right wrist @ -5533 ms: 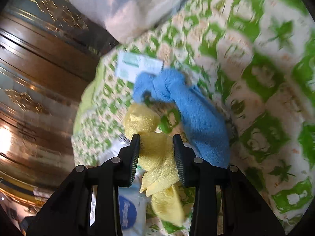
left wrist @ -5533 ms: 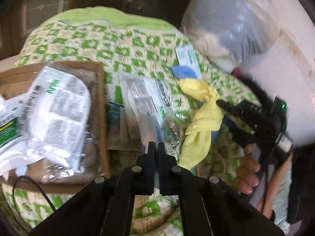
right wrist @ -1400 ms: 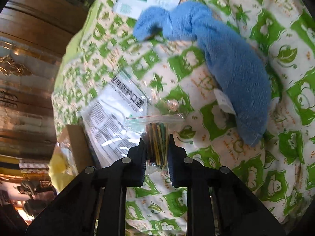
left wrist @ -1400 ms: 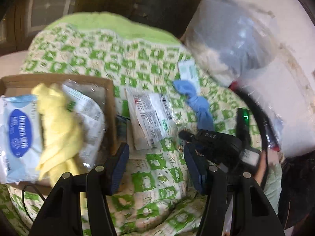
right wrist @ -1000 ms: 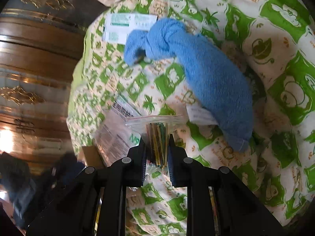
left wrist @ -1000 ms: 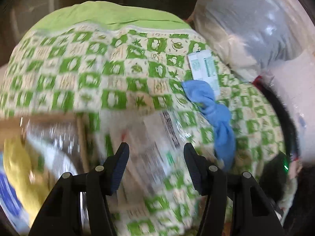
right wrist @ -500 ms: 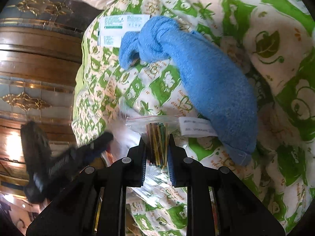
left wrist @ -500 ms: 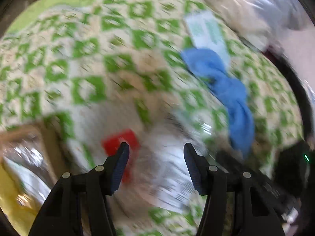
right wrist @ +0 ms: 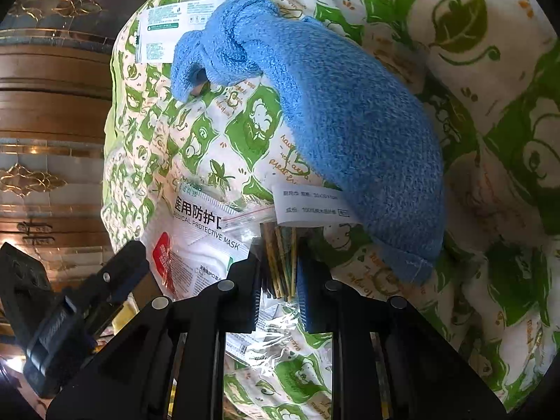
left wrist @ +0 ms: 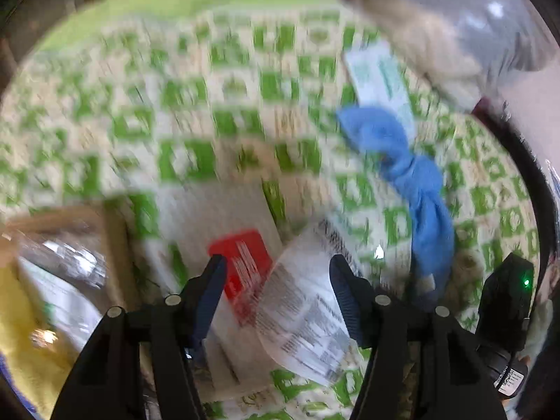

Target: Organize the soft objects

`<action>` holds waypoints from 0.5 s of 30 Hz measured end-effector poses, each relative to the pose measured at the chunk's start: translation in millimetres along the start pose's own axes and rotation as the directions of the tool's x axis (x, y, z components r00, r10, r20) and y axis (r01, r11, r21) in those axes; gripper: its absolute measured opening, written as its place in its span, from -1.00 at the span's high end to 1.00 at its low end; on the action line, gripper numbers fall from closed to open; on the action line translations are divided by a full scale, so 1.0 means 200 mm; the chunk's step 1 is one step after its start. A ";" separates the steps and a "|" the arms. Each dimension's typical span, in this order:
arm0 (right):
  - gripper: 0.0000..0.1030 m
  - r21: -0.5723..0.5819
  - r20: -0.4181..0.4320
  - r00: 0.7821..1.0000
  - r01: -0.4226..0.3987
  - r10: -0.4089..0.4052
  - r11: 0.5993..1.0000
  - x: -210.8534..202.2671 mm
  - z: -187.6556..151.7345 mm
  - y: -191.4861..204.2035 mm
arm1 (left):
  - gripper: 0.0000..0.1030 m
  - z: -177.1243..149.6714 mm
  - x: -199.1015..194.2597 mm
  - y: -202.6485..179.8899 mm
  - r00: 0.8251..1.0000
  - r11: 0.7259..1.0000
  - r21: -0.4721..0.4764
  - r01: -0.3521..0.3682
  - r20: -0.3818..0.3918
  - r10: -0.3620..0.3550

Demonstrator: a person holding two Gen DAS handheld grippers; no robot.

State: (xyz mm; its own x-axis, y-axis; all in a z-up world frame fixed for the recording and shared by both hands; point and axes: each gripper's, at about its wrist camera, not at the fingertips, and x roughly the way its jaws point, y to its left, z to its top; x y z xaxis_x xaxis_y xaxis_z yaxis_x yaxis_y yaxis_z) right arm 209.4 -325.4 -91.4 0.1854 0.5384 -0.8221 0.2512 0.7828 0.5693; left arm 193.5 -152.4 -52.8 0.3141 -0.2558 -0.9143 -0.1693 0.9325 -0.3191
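Since the earlier frame, my left gripper point(left wrist: 278, 276) has dropped, jaws just opening wider, empty over mask packets point(left wrist: 304, 301). Right gripper point(right wrist: 278, 273) clamps the zip bag of sticks point(right wrist: 280, 262). Blue towel point(right wrist: 336, 126) lies centre frame; cardboard box point(left wrist: 105, 224), lower left, holds yellow towel point(left wrist: 21, 343).

The left wrist view is heavily motion-blurred, smearing the green-and-cream patterned quilt point(left wrist: 196, 112) and printed plastic packets point(left wrist: 304, 308). The right wrist view is sharp and brightly daylit, with glare on the crinkled clear bag point(right wrist: 276, 329). Both bend and darken toward the fisheye edges.
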 end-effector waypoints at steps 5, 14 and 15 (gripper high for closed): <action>0.69 -0.015 -0.009 1.000 0.028 -0.029 0.999 0.03 0.01 0.02 | -0.16 -0.03 0.06 -0.01 0.989 0.991 -0.012 0.130 -0.076 -0.130; 0.69 -0.011 0.003 1.000 0.023 -0.023 1.000 0.04 0.02 0.02 | 0.89 -0.14 -0.02 0.02 0.978 0.974 -0.088 0.207 -0.023 -0.209; 0.69 -0.010 0.004 1.000 0.018 -0.017 1.000 0.03 0.02 0.01 | 0.94 -0.15 -0.04 0.03 0.977 0.973 -0.093 0.211 -0.006 -0.212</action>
State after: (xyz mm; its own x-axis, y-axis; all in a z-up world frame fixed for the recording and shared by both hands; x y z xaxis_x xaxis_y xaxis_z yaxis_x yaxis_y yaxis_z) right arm 215.3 -322.7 -95.6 0.1849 0.5233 -0.8318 0.2447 0.7953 0.5547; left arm 162.2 -152.1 -53.9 0.3371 -0.4493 -0.8273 -0.1853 0.8299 -0.5262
